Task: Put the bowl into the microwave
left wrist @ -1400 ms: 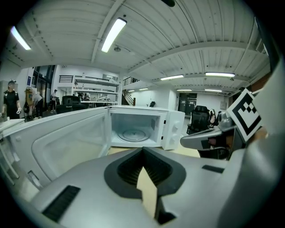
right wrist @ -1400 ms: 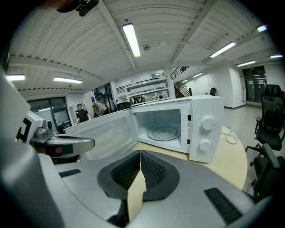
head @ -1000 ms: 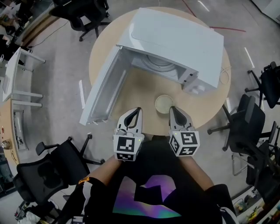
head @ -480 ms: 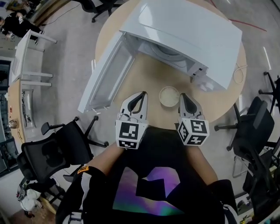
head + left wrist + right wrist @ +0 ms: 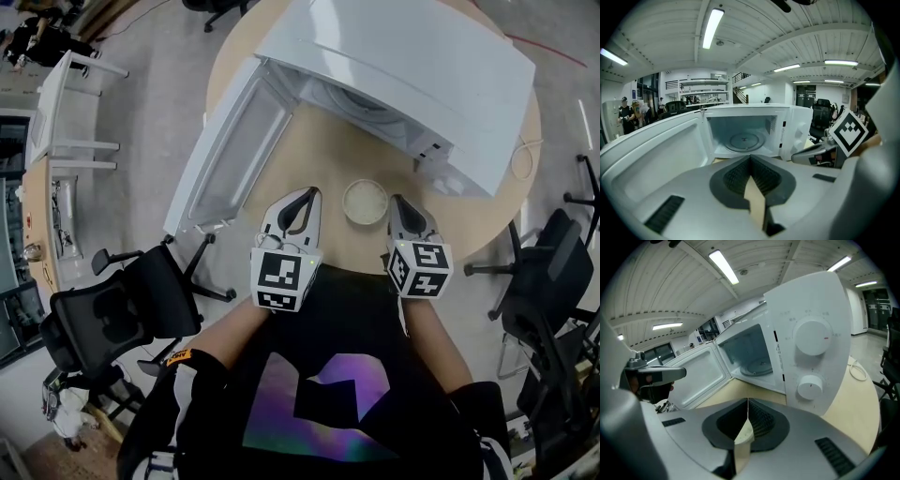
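Between the left tool [image 5: 307,197] and right tool [image 5: 402,202], both empty with jaws together, a small pale round bowl [image 5: 366,202] sat on the round tan surface [image 5: 323,164], before the open white microwave [image 5: 403,66]. It looked light, rigid and perhaps slippery; pinching its rim seemed best.

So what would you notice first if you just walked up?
The big white microwave on the round table, with its door swung wide open to the left. A small bowl sits in front of it, between the left gripper and the right gripper, both shut and holding nothing.
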`<state>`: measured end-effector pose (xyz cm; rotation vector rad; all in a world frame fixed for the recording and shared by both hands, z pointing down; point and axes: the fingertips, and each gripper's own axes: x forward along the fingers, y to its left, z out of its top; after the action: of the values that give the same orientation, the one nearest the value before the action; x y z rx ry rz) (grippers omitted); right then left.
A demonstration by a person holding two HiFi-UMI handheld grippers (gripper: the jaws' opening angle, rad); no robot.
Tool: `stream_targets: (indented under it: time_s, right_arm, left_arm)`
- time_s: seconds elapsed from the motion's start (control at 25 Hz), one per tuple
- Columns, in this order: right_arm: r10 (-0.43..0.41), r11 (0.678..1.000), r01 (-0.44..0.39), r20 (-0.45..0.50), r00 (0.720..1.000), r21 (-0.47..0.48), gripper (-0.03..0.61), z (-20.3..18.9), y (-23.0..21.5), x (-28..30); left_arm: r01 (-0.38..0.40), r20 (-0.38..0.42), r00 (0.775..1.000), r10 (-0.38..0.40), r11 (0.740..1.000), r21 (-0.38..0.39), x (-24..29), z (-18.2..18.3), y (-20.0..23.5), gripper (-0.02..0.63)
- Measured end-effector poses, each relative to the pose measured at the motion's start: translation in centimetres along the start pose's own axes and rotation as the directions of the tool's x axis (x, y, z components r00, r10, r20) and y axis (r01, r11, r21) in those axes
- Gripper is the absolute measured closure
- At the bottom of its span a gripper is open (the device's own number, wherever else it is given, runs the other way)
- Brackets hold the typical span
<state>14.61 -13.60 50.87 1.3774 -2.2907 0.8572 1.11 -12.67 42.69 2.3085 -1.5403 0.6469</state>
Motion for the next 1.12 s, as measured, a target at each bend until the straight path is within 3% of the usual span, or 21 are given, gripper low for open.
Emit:
stream_targets:
  time_s: [0.52, 0.88, 0.96, 1.12]
  right_arm:
    - [-0.013, 0.983, 0.032, -0.104, 0.994, 0.181, 0.561, -3.6, -0.5, 1.1]
    - [-0.034, 0.929, 0.074, -0.115, 0.993, 0.364, 0.556, -5.7, -0.7, 1.3]
    - [-0.033, 0.915, 0.08, -0.124, 0.992, 0.396, 0.511, -6.1, -0.7, 1.5]
    - [-0.019, 0.891, 0.082, -0.144, 0.989, 0.447, 0.5, -7.0, -0.6, 1.9]
  left_arm:
    - [0.119, -0.041, 0.992, -0.119, 0.993, 0.013, 3.4, -1.0, 0.2, 0.568]
    - [0.19, -0.064, 0.98, -0.188, 0.982, 0.017, 5.1, -1.9, 0.6, 0.568]
    - [0.199, -0.068, 0.978, -0.197, 0.98, 0.019, 5.4, -2.0, 0.7, 0.568]
    - [0.219, -0.077, 0.973, -0.217, 0.975, 0.026, 6.0, -2.1, 0.9, 0.568]
